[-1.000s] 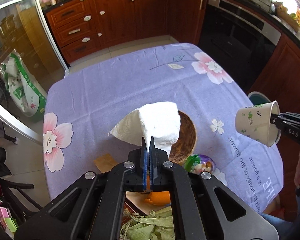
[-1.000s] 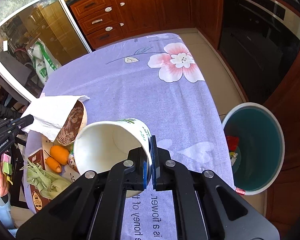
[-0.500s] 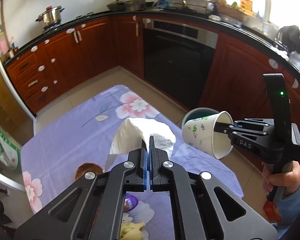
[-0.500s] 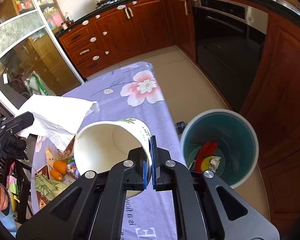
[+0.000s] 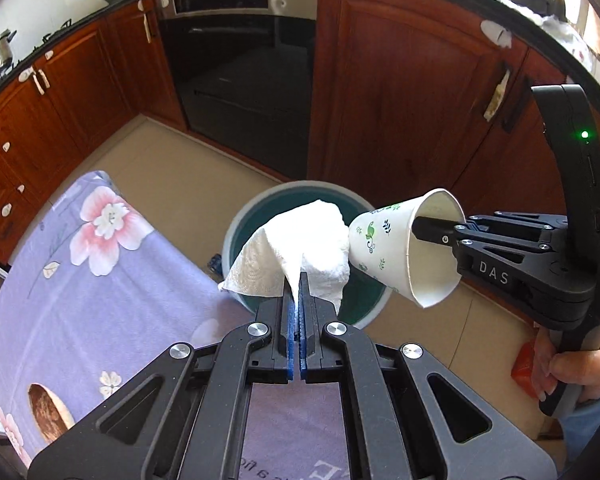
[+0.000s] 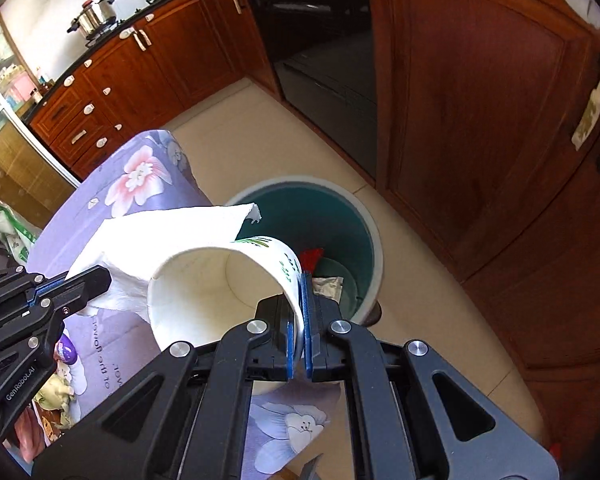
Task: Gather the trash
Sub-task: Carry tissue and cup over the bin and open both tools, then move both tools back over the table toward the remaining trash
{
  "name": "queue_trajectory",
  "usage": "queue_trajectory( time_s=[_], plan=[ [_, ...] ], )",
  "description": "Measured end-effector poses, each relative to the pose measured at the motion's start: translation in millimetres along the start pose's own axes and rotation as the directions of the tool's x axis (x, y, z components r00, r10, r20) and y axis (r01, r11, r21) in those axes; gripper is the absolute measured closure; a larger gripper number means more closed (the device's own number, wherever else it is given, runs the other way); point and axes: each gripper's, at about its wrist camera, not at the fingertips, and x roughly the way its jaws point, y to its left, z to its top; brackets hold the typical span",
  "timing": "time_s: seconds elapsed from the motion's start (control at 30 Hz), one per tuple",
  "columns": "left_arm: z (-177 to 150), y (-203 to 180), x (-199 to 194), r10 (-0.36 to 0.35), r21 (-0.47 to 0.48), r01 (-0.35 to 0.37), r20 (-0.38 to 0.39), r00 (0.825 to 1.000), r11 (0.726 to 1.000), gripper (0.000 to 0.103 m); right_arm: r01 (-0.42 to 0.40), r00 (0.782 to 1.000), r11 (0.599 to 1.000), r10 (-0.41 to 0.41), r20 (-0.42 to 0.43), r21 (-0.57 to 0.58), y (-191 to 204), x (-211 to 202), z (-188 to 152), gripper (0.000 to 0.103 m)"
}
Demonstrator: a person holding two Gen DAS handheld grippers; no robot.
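Left wrist view: above the teal trash bin (image 5: 236, 220) on the kitchen floor, the left gripper (image 5: 299, 286) has its blue fingers (image 5: 288, 312) clenched on the lower edge of a white paper towel (image 5: 296, 240), which drapes loosely over the bin's mouth. Just beside the towel, and seemingly touching it, the right gripper (image 5: 424, 226) pinches the wall of a leaf-printed paper cup (image 5: 384, 248), one finger inside and one outside. The cup lies on its side, long axis roughly level, its base toward the towel and its open mouth toward the right gripper. Both pieces appear held over the opening so that a release would drop them straight in. From the right wrist, wrappers already lie in the bin, and the flowered counter (image 6: 140, 168) stands just beside the bin's rim.
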Motion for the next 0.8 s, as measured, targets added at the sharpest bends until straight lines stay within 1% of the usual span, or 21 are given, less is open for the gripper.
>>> queue_trajectory(
  time_s=[0.13, 0.3, 0.4, 0.43, 0.47, 0.5, 0.53, 0.57, 0.63, 0.67, 0.7, 0.8],
  plan=[
    [-1, -6, 31, -0.003, 0.006, 0.003, -0.049, 0.999, 1.0, 0.101, 0.01, 0.999, 1.0, -0.009, -0.048, 0.023, -15, 26, -1, 0.099],
    [-4, -1, 59, -0.016, -0.016, 0.014, -0.103, 0.995, 1.0, 0.101, 0.013, 0.996, 0.999, -0.01, -0.089, 0.035, -20, 49, 1, 0.099],
    [-5, 2, 70, -0.021, -0.025, 0.018, -0.126, 0.992, 1.0, 0.1, 0.009, 0.995, 0.999, -0.005, -0.098, 0.045, -22, 58, 3, 0.095],
    [-5, 3, 72, -0.023, -0.027, 0.019, -0.13, 0.991, 0.999, 0.099, 0.008, 0.995, 0.999, -0.003, -0.101, 0.048, -21, 61, 3, 0.092],
    [-5, 4, 74, -0.023, -0.029, 0.019, -0.135, 0.991, 0.999, 0.098, 0.002, 0.995, 0.999, 0.004, -0.103, 0.053, -21, 62, 4, 0.078],
    [-5, 5, 76, -0.022, -0.03, 0.018, -0.141, 0.99, 0.999, 0.095, -0.002, 0.995, 0.998, 0.008, -0.103, 0.058, -21, 63, 5, 0.066],
    [-6, 6, 77, -0.018, -0.029, 0.014, -0.144, 0.989, 0.999, 0.076, -0.007, 0.995, 0.998, 0.013, -0.096, 0.063, -21, 64, 7, 0.039],
    [-5, 7, 78, -0.005, -0.028, 0.001, -0.138, 0.99, 1.0, 0.046, -0.009, 0.997, 0.998, 0.014, -0.081, 0.066, -21, 63, 8, 0.026],
    [-7, 9, 71, 0.033, -0.028, -0.036, -0.101, 0.994, 0.999, 0.03, 0.001, 0.998, 0.998, 0.004, -0.065, 0.068, -19, 61, 8, 0.024],
    [-8, 10, 70, 0.04, -0.03, -0.043, -0.092, 0.995, 0.999, 0.028, -0.001, 0.998, 0.998, 0.006, -0.069, 0.069, -18, 61, 9, 0.019],
    [-8, 11, 69, 0.039, -0.036, -0.042, -0.095, 0.995, 0.998, 0.027, 0.001, 0.997, 0.997, 0.004, -0.071, 0.071, -18, 60, 8, 0.016],
    [-9, 16, 65, 0.029, -0.06, -0.035, -0.097, 0.995, 0.998, 0.019, 0.024, 0.998, 0.998, -0.02, -0.06, 0.06, -14, 54, 9, 0.014]
  ],
)
